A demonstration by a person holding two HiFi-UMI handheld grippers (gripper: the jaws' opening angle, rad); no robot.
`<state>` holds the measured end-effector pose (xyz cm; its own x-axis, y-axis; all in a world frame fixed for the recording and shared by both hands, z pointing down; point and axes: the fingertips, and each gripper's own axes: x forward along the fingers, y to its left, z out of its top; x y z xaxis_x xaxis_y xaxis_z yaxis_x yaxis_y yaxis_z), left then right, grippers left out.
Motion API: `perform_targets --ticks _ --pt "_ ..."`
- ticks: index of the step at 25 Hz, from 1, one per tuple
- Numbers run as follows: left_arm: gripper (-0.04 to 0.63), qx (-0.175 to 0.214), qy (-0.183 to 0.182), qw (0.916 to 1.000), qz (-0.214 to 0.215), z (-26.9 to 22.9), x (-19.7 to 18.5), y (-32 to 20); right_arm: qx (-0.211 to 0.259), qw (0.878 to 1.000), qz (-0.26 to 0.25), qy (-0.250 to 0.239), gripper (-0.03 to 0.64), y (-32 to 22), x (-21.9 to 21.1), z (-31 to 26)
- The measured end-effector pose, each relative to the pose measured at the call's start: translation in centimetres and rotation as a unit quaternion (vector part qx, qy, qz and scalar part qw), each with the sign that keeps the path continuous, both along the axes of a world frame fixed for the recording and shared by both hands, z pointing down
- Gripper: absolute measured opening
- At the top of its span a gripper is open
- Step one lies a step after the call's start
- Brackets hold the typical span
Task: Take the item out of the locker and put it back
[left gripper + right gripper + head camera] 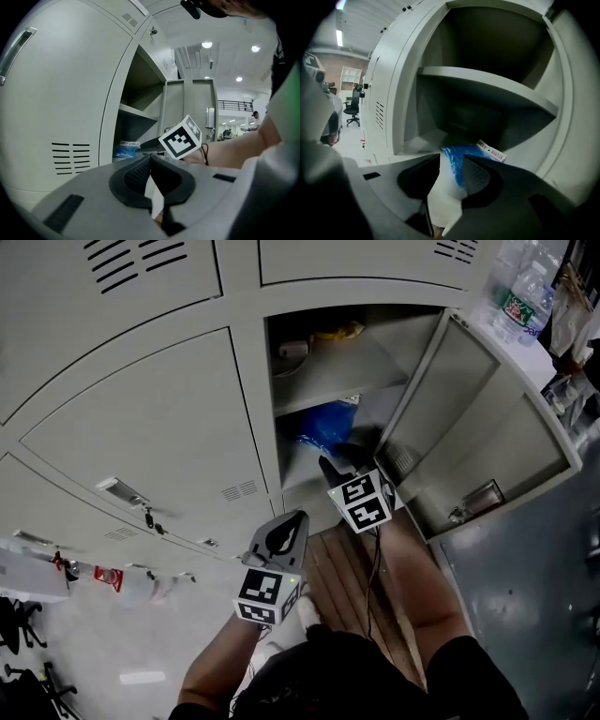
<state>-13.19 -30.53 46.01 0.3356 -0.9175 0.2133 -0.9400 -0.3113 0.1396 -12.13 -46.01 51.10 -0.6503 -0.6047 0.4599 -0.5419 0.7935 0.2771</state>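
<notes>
Currently, the locker (270, 399) stands with its door (478, 418) swung fully to the right. The task item, a blue plastic bag (457, 164) with a white printed label (491, 151), lies in the lower compartment, below the inner shelf (328, 381). A yellow item (339, 331) and a small white object (293, 349) rest on that shelf.

Right gripper (339, 461): positioned at the mouth of the lower compartment and angled down toward the bag. Its jaws stand apart, released. In the right gripper view the bag shows in the gap between the two jaws, but the pads do not press on it. Whether the jaw tips touch the bag cannot be determined.

Left gripper (150, 157): held outside the locker, in front of the closed neighbouring door (150, 427), lower than and to the left of the right gripper. Its jaws are clenched tip to tip with nothing between them.

Plastic bottles (520, 296) stand beyond the open door, at the upper right of the head view.
</notes>
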Motion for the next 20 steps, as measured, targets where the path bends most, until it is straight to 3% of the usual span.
perform_targets --ticks 16,20 --pt "0.004 -0.013 0.008 0.9996 -0.022 1.5 -1.0 -1.7 0.009 0.993 -0.038 0.114 0.176 -3.7 -2.2 4.1" --pt "0.004 -0.011 0.007 0.9996 -0.024 1.4 -1.2 -1.8 -0.005 0.993 -0.029 0.115 0.1 -4.1 -2.2 4.6"
